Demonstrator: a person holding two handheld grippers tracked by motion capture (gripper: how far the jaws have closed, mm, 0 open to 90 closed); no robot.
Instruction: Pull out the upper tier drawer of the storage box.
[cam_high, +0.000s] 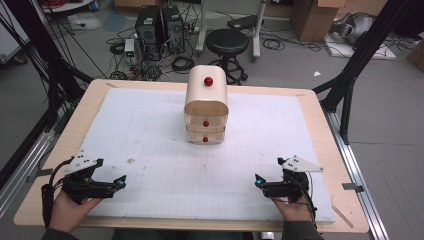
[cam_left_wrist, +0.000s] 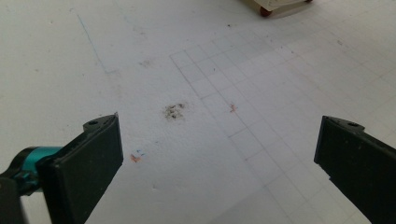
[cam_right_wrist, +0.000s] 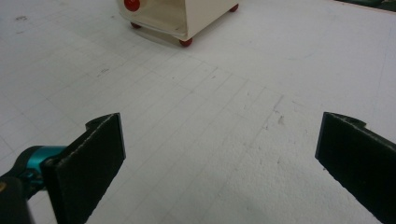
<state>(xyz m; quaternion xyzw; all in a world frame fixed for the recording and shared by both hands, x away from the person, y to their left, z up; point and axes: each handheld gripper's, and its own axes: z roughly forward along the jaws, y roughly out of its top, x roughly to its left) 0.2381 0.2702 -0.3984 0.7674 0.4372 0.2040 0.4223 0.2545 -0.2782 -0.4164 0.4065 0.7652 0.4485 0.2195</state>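
High view is showing the worktop (cam_high: 65, 135) with a white gridded sheet (cam_high: 150, 125) lying across most of it. A small cream drawer cabinet (cam_high: 206, 105) is standing on the far middle of that sheet, with a red knob (cam_high: 208, 81) on its rounded top and two more red knobs on the drawer fronts facing the near side. The left tongs (cam_high: 121, 183) are resting at the near left corner of the sheet, held in a hand (cam_high: 67, 210) coming in from the near edge, and they are pointing towards the right. The right tongs (cam_high: 257, 182) are sitting at the near right, held in the other hand (cam_high: 295, 210), and they are pointing towards the left. Both are lying well apart from the cabinet.

In the left gripper view the jaws are standing wide apart over bare sheet, with a small dark smudge (cam_left_wrist: 174, 110) lying ahead between them and a foot of the cabinet showing at the far edge. In the right gripper view the jaws are likewise gaping wide with nothing between them, and the cabinet's lower corner with its red feet is showing farther off to the left.
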